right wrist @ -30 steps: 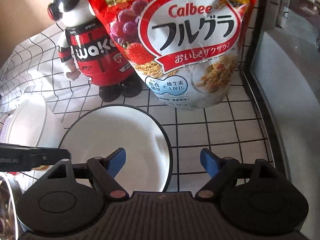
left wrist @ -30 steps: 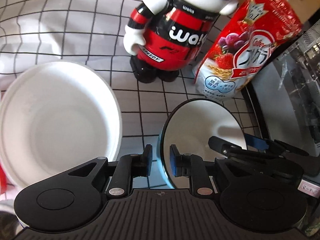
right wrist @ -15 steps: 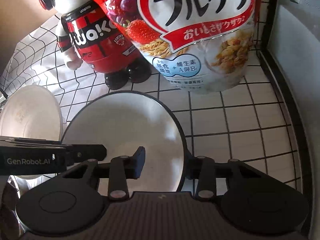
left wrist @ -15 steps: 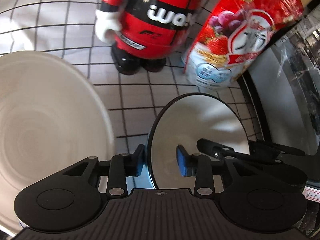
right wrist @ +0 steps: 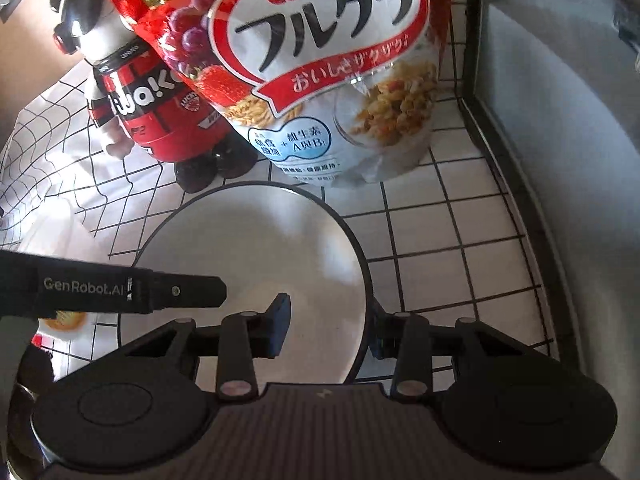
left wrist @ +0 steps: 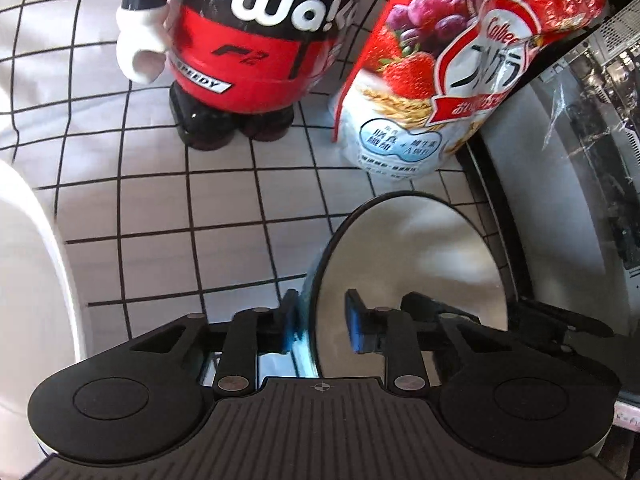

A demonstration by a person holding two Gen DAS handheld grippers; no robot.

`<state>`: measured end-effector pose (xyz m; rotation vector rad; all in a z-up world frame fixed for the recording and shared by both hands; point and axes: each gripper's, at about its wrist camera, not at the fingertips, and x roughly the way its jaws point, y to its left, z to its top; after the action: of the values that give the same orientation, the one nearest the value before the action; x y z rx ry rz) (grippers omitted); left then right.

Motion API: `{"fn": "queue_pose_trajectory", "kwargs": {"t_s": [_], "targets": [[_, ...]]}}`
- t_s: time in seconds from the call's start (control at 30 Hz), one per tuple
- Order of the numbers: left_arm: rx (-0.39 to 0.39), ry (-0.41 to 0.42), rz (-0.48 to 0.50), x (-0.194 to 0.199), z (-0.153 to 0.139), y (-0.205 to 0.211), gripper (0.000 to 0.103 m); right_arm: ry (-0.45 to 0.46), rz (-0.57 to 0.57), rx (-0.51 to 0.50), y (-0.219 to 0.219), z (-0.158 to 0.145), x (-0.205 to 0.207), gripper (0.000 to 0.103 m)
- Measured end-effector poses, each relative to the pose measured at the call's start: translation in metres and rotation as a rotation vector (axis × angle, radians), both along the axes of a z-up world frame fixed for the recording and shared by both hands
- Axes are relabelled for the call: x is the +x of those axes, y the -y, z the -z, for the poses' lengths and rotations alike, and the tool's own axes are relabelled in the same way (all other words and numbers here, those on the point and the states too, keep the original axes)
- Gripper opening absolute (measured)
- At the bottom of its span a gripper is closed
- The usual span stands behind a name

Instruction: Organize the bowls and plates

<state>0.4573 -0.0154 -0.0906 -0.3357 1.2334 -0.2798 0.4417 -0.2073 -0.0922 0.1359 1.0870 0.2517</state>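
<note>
white plate (right wrist: 256, 264): black-rimmed, on grid cloth (left wrist: 224, 208), both grippers at its edges
left gripper (left wrist: 320, 326): jaws closing astride near rim, pads not clearly pressing
right gripper (right wrist: 330, 330): clamped on right rim
risk: uneven grip, plate tips or slips
bowl (left wrist: 28, 280): left of left fingers

**Hard sunlight, soft edges**

Strong light falls from about two o'clock, glaring on the round black-rimmed white plate (left wrist: 408, 248) and the glossy red cereal bag (right wrist: 320, 60). Dark tool shadows cross the plate. Fisheye bends the checked white cloth (left wrist: 224, 208); the left view is slightly blurred.
</note>
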Motion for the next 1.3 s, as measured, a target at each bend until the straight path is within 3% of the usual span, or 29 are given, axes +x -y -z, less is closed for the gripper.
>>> {"fn": "queue_pose_trajectory", "kwargs": {"t_s": [0.27,0.53,0.63,0.83,1.3], "targets": [[-0.075,-0.059,-0.054,0.013,0.016,-0.008,0.021,-0.008,-0.011,-0.018,-0.009,0.011,0.009,0.04],[-0.015,-0.051,-0.02,0.019,0.012,0.004,0.021,-0.003,-0.032,-0.011,-0.006,0.015,0.012,0.04],[-0.023,-0.027,0.0,0.018,0.013,0.004,0.025,0.001,-0.027,0.003,-0.005,0.015,0.011,0.04],[0.044,0.012,0.072,0.008,0.003,0.015,0.032,-0.029,0.02,0.032,-0.005,0.012,0.01,0.04],[0.088,0.09,0.07,-0.014,-0.07,-0.003,0.033,0.01,0.068,0.128,-0.014,-0.044,-0.004,0.04]]}}
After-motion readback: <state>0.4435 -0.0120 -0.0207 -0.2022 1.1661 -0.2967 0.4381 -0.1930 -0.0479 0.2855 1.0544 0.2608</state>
